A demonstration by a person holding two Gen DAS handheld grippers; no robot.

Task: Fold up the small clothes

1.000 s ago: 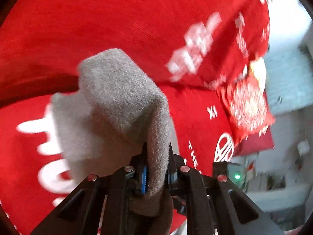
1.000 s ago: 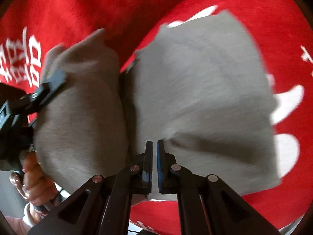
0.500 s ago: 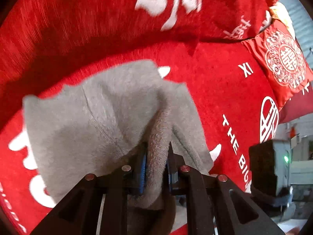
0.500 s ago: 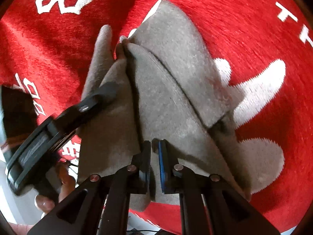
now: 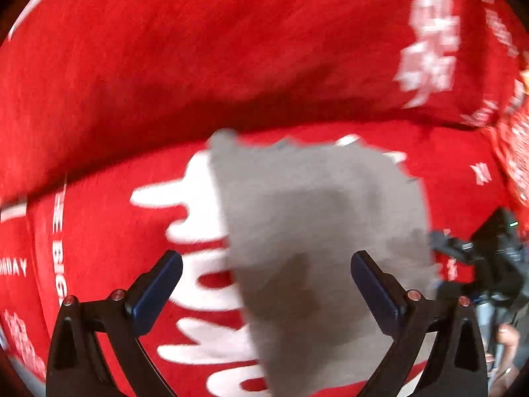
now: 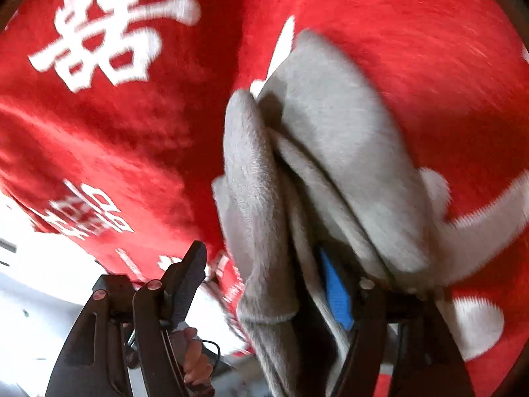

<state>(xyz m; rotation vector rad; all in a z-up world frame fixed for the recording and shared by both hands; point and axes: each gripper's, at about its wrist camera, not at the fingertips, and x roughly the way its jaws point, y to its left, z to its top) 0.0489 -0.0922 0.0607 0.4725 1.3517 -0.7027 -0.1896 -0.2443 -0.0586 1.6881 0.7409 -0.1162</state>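
A small grey fleece garment (image 5: 314, 215) lies on the red blanket, blurred in the left wrist view. My left gripper (image 5: 266, 264) hangs over its near edge, jaws opening wide, both pads clear of the cloth. In the right wrist view the garment (image 6: 330, 139) is bunched in several upright folds. My right gripper (image 6: 264, 274) has its jaws opening. A fold hangs between them and drapes over the blue-padded right finger (image 6: 335, 287). The left finger (image 6: 190, 268) stands apart from the cloth. The right gripper (image 5: 479, 248) also shows as a dark shape beside the garment.
A red blanket (image 5: 231, 66) with white characters and lettering covers the whole surface and rises in a fold behind the garment. A red patterned cushion (image 5: 515, 152) sits far right. A person's hand (image 6: 195, 357) and a pale floor (image 6: 39, 297) show past the blanket's edge.
Both grippers were shut on the grey garment and have now opened and let it go. The garment has come down onto the blanket, and the left view has tipped downward.
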